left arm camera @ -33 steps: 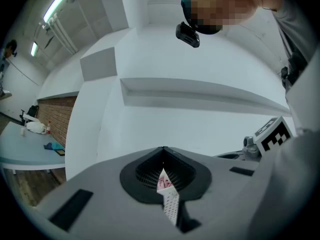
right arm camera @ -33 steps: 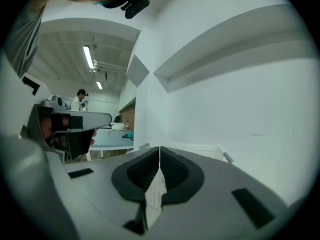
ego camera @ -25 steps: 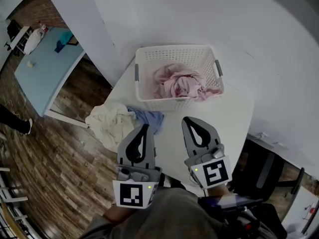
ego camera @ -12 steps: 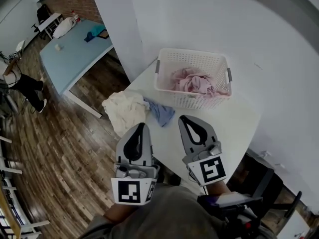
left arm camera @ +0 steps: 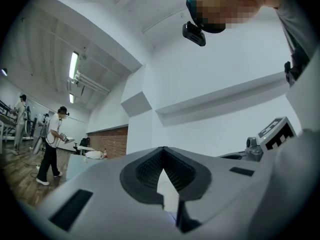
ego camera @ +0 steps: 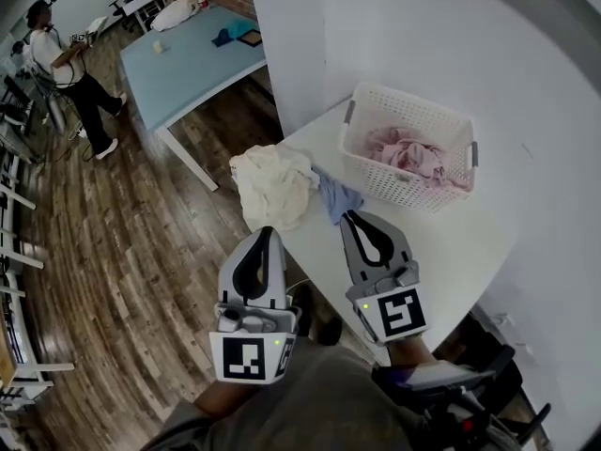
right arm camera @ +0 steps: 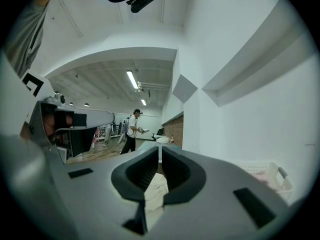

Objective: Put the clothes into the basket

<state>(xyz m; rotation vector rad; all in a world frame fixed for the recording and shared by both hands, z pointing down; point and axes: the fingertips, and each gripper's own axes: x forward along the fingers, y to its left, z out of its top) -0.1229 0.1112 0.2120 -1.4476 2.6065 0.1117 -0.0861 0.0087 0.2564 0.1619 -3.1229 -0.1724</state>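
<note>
A white mesh basket (ego camera: 399,188) stands on the white table (ego camera: 432,242) against the wall, with pink clothes (ego camera: 409,151) inside it. A cream garment (ego camera: 274,186) lies bunched at the table's left edge and partly hangs over it. A blue cloth (ego camera: 336,196) lies between it and the basket. My left gripper (ego camera: 269,235) is shut and empty, held off the table's near-left edge. My right gripper (ego camera: 355,219) is shut and empty just short of the blue cloth. In the right gripper view the cream garment (right arm camera: 155,186) shows behind the closed jaws and the basket (right arm camera: 267,174) sits at the right.
A light-blue table (ego camera: 192,59) with small items stands at the far left on the wooden floor (ego camera: 113,242). A person (ego camera: 66,59) stands beyond it. A white wall corner (ego camera: 291,36) rises behind the basket table.
The head view has swung left, so the basket and clothes now sit further right and the floor fills more of the picture. Both grippers stay shut and close to the body.
</note>
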